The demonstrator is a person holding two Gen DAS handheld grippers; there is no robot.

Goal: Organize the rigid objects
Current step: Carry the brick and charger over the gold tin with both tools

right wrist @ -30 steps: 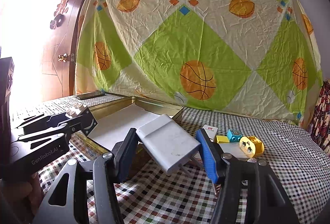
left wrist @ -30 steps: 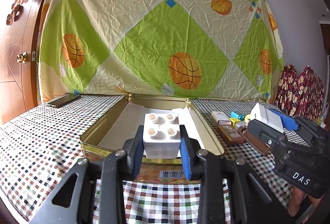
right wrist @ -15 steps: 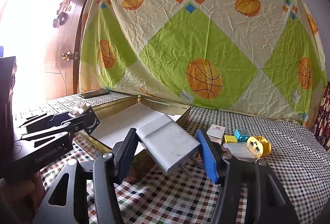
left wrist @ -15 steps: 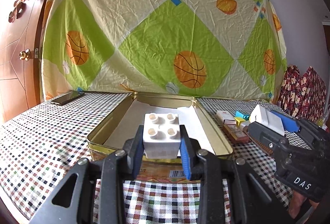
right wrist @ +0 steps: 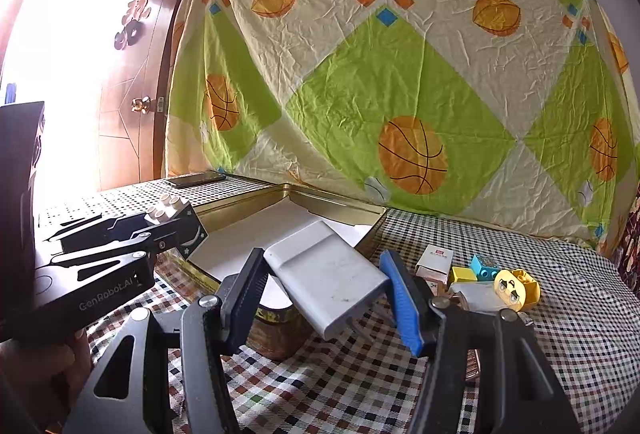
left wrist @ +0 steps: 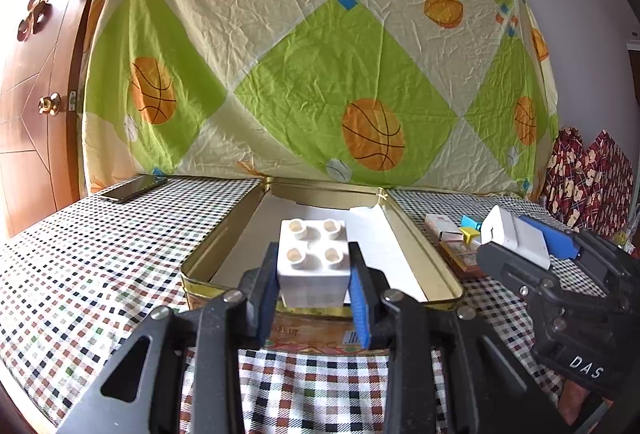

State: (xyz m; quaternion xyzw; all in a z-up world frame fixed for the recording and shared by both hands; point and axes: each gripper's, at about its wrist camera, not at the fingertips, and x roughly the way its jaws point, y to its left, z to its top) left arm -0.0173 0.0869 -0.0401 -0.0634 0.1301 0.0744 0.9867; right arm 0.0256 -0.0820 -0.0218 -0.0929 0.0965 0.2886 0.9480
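My left gripper is shut on a white toy brick with four studs and holds it above the near end of an open gold tin box lined with white paper. My right gripper is shut on a white charger plug, tilted, with its prongs pointing down, just right of the tin's near corner. Each gripper shows in the other's view: the right one beside the tin, the left one over the tin's left edge.
On the checked tablecloth right of the tin lie a small white carton, yellow and blue bricks, a yellow face brick and a flat brown box. A dark phone lies far left. A patterned sheet hangs behind.
Both grippers have risen a little and tilted up, still holding their objects; the tin and the loose items sit lower in both views.
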